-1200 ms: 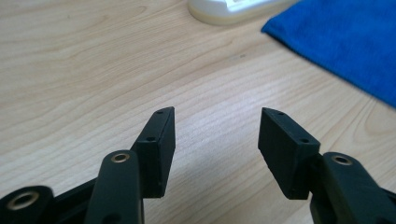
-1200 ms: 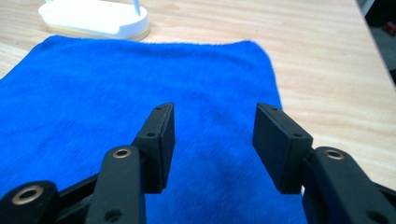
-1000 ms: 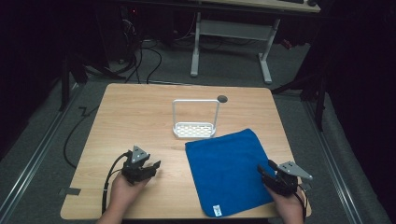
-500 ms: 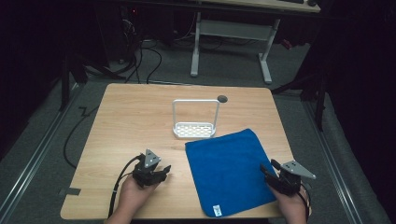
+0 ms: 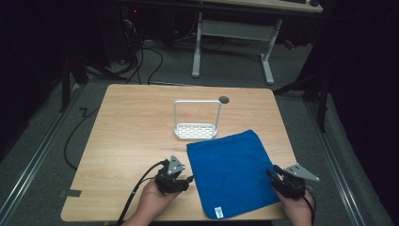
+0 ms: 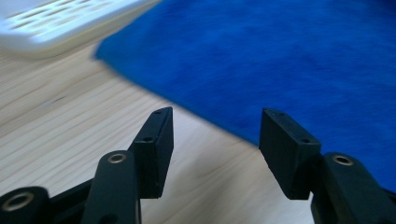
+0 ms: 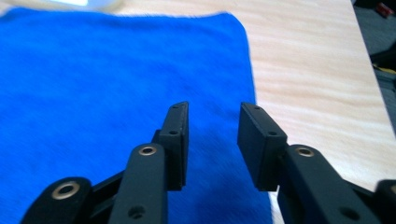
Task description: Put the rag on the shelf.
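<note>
A blue towel (image 5: 230, 172) lies flat on the near right part of the wooden table (image 5: 127, 136). My left gripper (image 5: 185, 180) sits just off the towel's left edge, jaws open over bare wood (image 6: 215, 126), with the towel (image 6: 280, 56) right ahead. My right gripper (image 5: 274, 174) is at the towel's near right edge. Its jaws have just been closing and now stand partly closed with a clear gap (image 7: 214, 112). The towel's (image 7: 93, 84) right edge runs beneath that gap, and the pads do not press on it.
A white wire rack (image 5: 197, 122) stands upright behind the towel, and its base (image 6: 60, 23) is near the left gripper. A cable hole (image 5: 224, 99) marks the table's far side. A white tag (image 5: 217, 212) lies at the towel's near corner. Dark floor and cables surround the table.
My left hand has slid right across the table up to the towel's left edge. My right hand has stayed at the towel's right edge.
</note>
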The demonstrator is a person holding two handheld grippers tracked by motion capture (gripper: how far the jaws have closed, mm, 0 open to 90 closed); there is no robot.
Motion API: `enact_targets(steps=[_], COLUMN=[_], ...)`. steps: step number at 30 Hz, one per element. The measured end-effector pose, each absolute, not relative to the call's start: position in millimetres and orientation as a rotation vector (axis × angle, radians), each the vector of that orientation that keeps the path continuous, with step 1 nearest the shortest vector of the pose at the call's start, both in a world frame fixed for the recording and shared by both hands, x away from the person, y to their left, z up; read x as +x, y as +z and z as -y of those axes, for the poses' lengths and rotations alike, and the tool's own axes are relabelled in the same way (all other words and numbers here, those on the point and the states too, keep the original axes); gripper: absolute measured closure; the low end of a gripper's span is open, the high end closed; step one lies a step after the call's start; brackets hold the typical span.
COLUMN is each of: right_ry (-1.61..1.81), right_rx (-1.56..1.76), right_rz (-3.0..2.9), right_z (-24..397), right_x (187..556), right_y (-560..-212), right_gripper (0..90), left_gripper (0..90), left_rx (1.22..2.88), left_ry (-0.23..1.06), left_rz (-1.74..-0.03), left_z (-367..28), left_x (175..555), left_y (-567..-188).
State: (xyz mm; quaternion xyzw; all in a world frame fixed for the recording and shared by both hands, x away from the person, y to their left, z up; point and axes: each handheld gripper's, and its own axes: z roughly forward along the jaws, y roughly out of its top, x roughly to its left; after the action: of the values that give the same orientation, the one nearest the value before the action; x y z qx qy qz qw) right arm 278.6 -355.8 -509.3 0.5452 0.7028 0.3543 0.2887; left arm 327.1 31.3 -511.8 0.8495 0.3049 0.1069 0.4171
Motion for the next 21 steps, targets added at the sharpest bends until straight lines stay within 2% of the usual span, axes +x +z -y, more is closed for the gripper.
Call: enact_targets(steps=[2,7,21], right_ry=[0.929,0.903,0.900], right_rx=[1.479,1.498,1.498], right_rz=[-1.873,-1.892,-2.011], right_z=[361.7,368.6,351.5], right_x=[276.5,274.1,276.8], right_y=[-512.3,-517.9,-527.7], right_gripper=[67.0,68.8,66.1], left_gripper=[45.5,45.3,45.5], left_rx=[2.142,2.230,2.234], left_ry=[0.207,0.183,0.238], left_rz=[-0.717,-0.667,-0.686], left_z=[-12.3,12.2,-7.1], left_x=[323.2,319.1,317.5], left_y=[-513.2,-525.7,-527.9])
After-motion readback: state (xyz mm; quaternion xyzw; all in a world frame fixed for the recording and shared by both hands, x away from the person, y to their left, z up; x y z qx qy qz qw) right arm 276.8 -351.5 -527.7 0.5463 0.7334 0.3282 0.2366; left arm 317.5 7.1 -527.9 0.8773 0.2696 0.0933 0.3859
